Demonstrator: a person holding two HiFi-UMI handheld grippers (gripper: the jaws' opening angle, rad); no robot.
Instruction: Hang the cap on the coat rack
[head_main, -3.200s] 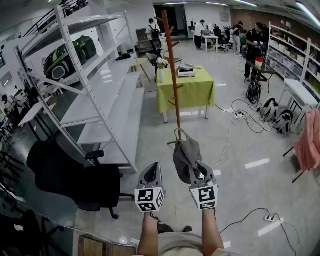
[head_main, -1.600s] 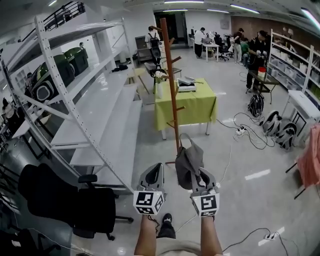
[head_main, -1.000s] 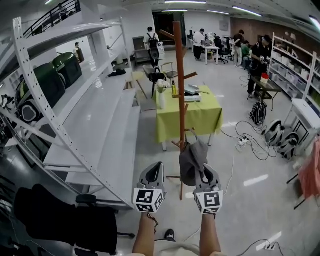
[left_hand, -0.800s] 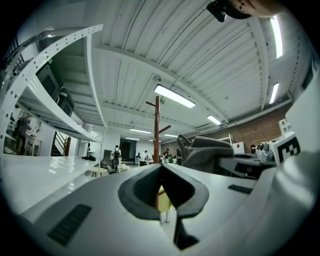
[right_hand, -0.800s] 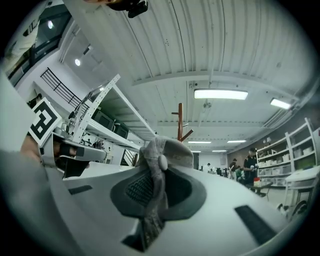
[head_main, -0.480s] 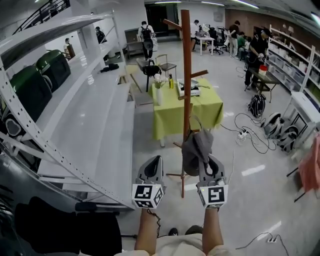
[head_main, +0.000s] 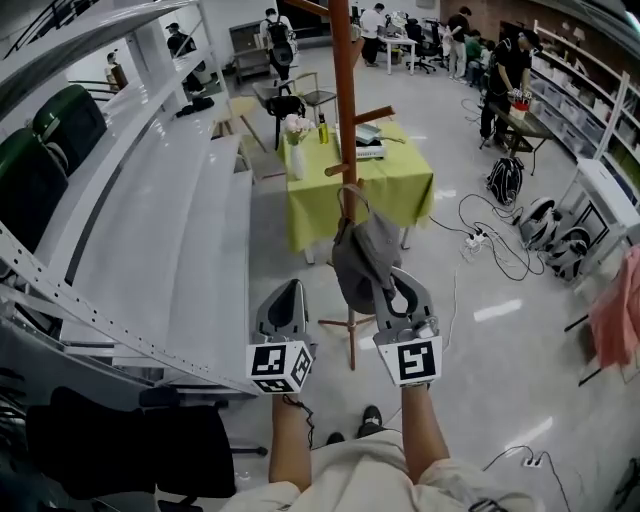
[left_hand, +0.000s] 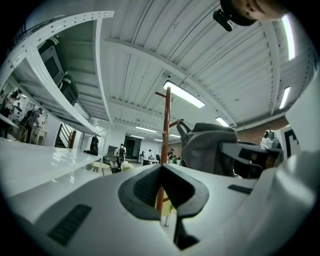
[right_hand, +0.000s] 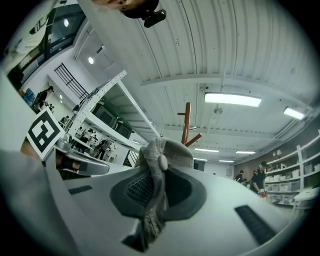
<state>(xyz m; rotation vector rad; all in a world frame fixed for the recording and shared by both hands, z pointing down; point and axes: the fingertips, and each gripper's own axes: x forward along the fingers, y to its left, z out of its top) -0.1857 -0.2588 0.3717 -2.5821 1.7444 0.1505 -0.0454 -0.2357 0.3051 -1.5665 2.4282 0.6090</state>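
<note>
Head view first: where do we find the cap (head_main: 362, 255)?

We find it in the right gripper (head_main: 392, 283), whose jaws are pinched narrow on the grey cloth. The crown rises up and to the left of them, right in front of the coat rack (head_main: 346, 90).

Do we see it on a peg?

No. Its strap loop stands just below the lower peg, against the brown pole, but we cannot tell whether it touches the wood. In the right gripper view the folded fabric and the top button sit squarely between the dark pads, with the top of the rack behind.

And the left gripper (head_main: 287, 292)?

We read it in the left gripper view: its tips meet, and nothing lies between them. It is held beside the right one, left of the pole and apart from the cap.

What else do we see?

A table (head_main: 380, 185) with a yellow-green cloth behind the rack, long white shelving (head_main: 150, 210) along the left, a black chair (head_main: 120, 450) at the lower left, and people at desks far at the back.
</note>
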